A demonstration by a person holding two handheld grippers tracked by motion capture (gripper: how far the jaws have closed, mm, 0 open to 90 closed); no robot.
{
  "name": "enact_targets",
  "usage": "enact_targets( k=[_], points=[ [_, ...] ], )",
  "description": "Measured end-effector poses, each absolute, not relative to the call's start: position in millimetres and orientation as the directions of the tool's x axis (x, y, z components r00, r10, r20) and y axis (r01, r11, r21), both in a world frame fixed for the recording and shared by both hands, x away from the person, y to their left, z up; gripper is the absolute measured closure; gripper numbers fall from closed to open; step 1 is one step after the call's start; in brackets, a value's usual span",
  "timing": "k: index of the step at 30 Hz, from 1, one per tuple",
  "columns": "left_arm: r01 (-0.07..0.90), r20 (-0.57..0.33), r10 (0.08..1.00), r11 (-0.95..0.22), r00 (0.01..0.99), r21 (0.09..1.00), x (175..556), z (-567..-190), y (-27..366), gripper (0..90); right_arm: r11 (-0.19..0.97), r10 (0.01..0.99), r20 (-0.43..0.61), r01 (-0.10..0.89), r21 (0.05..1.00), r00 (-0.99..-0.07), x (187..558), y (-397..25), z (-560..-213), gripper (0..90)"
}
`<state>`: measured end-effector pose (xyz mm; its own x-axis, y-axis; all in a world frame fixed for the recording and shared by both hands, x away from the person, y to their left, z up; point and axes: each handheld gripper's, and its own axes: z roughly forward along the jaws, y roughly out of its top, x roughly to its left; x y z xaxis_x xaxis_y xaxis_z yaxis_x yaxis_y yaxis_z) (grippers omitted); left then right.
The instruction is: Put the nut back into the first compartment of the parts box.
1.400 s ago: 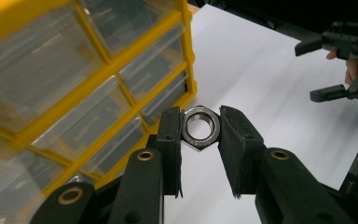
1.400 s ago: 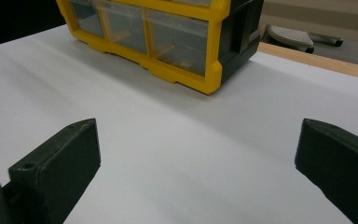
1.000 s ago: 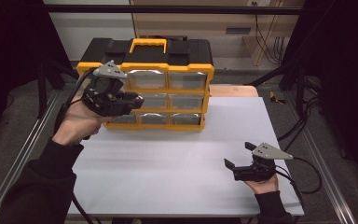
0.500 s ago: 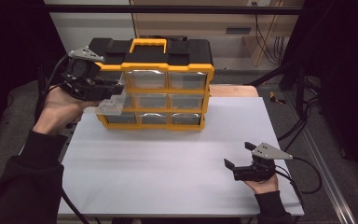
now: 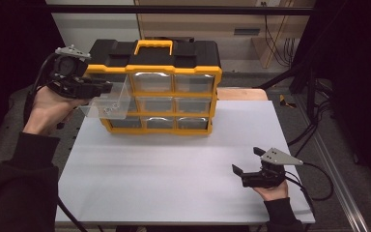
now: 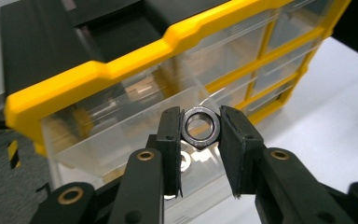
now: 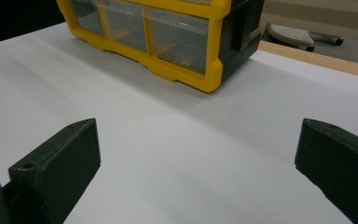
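A yellow and black organizer with clear drawers stands at the back of the white table. One clear drawer from its left column is pulled out, with small metal parts lying inside. My left gripper hovers over that drawer. In the left gripper view it is shut on a steel hex nut held above the drawer. My right gripper rests low at the table's front right, open and empty, facing the organizer's corner.
The table's wooden edge shows behind the organizer on the right. Cables trail off the table's right side. A metal rail runs along the right. Bare white tabletop lies between the grippers.
My left gripper rose from the organizer's front, swung up and left, and now sits above the pulled-out drawer with the nut. The right gripper has stayed still.
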<state>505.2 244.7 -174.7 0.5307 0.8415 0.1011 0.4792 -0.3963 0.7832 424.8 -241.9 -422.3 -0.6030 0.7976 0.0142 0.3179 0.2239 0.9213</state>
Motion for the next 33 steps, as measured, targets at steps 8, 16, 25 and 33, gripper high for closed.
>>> enact_targets(
  k=[8,16,25,33],
  points=[
    [0.513,0.1,0.867,-0.378,0.488,0.771,512.0,-179.7,260.5,69.3,0.219,0.799,0.02,0.322,0.921,-0.601,424.4,-240.9,-422.3,0.5],
    [0.543,0.1,0.889,-0.359,0.448,0.759,517.3,-188.4,274.5,69.3,0.227,0.799,0.014,0.323,0.919,-0.601,425.5,-240.0,-423.6,0.5],
    [0.577,0.115,0.9,-0.364,0.421,0.731,522.5,-199.4,280.0,69.3,0.225,0.799,0.015,0.322,0.92,-0.601,425.2,-240.2,-423.2,0.5],
    [0.611,0.112,0.907,-0.361,0.407,0.705,527.4,-212.5,280.9,69.2,0.225,0.799,0.015,0.323,0.919,-0.6,425.1,-240.2,-423.1,0.5]
  ],
)
